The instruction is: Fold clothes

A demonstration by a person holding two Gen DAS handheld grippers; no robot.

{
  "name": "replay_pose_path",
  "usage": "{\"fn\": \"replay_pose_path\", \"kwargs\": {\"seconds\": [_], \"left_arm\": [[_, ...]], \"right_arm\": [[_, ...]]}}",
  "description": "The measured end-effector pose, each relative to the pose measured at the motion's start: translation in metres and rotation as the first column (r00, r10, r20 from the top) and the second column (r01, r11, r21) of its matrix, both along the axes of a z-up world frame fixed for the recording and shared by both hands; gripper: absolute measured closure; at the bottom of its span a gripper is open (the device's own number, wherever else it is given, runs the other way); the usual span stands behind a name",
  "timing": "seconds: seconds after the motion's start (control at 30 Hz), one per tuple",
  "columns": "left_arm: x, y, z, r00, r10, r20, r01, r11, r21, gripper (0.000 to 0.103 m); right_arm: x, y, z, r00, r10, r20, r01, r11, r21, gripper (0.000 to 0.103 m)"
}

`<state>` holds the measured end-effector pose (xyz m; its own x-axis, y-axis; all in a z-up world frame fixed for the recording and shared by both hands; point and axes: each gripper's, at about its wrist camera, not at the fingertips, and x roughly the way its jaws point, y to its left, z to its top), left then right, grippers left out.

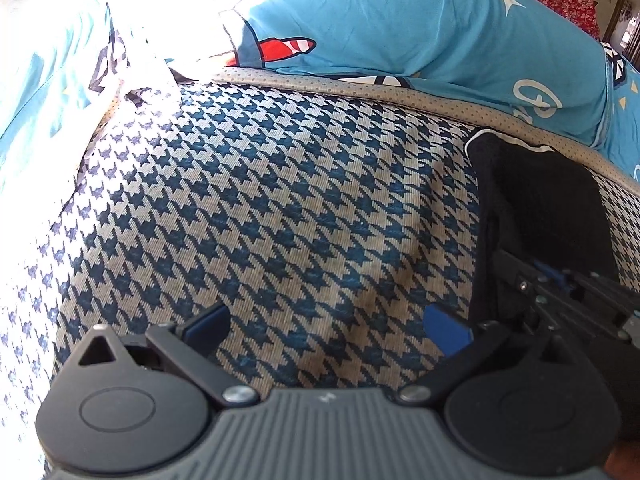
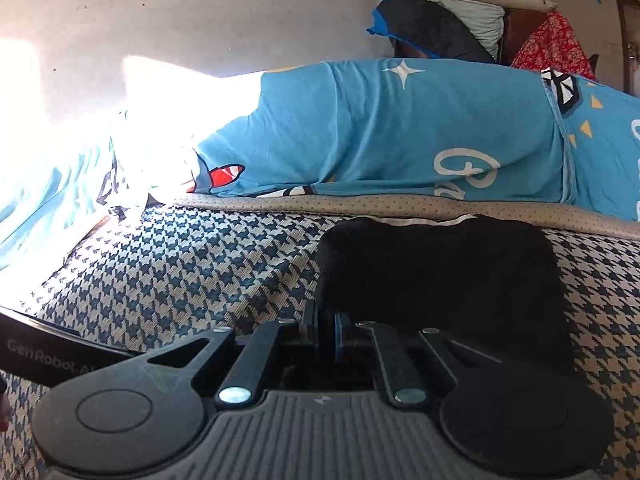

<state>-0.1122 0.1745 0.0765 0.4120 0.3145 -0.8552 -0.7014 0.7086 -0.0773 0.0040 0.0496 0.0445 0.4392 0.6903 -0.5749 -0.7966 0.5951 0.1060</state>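
A folded black garment (image 2: 440,272) with a white edge lies on the houndstooth mat (image 2: 180,272). My right gripper (image 2: 326,332) is shut on the garment's near edge, jaws pressed together. In the left wrist view the same black garment (image 1: 536,200) sits at the right with the right gripper's body (image 1: 560,300) on it. My left gripper (image 1: 328,326) is open and empty just above the houndstooth mat (image 1: 260,200), to the left of the garment.
A blue cartoon-print quilt (image 2: 400,132) is bunched along the mat's far edge, also in the left wrist view (image 1: 420,24). Strong sunlight washes out the left side. Pillows (image 2: 460,16) and a red floral cloth (image 2: 556,44) are behind at the right.
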Motion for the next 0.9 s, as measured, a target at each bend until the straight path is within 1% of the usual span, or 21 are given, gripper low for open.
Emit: {"fn": "replay_pose_path", "kwargs": {"seconds": [0.03,0.1,0.17,0.23,0.33,0.43,0.53,0.63,0.8,0.9], "left_arm": [[0.0,0.0,0.001,1.0,0.002,0.003,-0.002,1.0,-0.003,0.0],[0.001,0.0,0.003,1.0,0.001,0.009,-0.001,1.0,-0.002,0.0],[0.003,-0.002,0.004,1.0,-0.002,0.012,0.002,1.0,0.002,0.0],[0.004,-0.004,0.004,1.0,-0.003,0.014,0.003,1.0,0.002,0.0],[0.007,-0.006,0.005,1.0,-0.003,0.02,0.003,1.0,0.0,0.0],[0.013,-0.009,0.006,1.0,-0.006,0.028,0.006,1.0,-0.001,0.0],[0.019,-0.012,0.006,0.999,-0.007,0.035,0.007,1.0,-0.009,0.0],[0.026,-0.015,0.007,0.999,-0.007,0.049,0.009,1.0,-0.029,0.0],[0.041,-0.022,0.006,0.998,-0.019,0.065,0.022,0.998,-0.051,0.0],[0.049,-0.026,0.005,0.997,-0.026,0.07,0.031,0.998,-0.063,0.0]], "right_arm": [[-0.001,0.002,-0.004,0.999,0.017,-0.031,-0.017,1.0,-0.023,0.09],[-0.001,-0.001,-0.005,0.998,0.025,-0.055,-0.026,0.999,-0.021,0.086],[0.002,-0.006,0.001,0.996,0.038,-0.085,-0.038,0.999,0.002,0.082],[0.004,-0.014,0.008,0.992,0.064,-0.11,-0.061,0.998,0.031,0.074],[0.007,-0.026,0.017,0.991,0.085,-0.107,-0.081,0.996,0.042,0.07],[0.012,-0.039,0.025,0.992,0.081,-0.093,-0.076,0.996,0.05,0.07],[0.024,-0.053,0.03,0.997,0.029,-0.073,-0.025,0.998,0.055,0.07],[0.042,-0.063,0.03,0.997,-0.05,-0.054,0.053,0.997,0.052,0.07],[0.07,-0.079,0.028,0.983,-0.18,-0.03,0.181,0.982,0.049,0.07],[0.08,-0.081,0.025,0.975,-0.218,-0.03,0.219,0.975,0.041,0.07]]}}
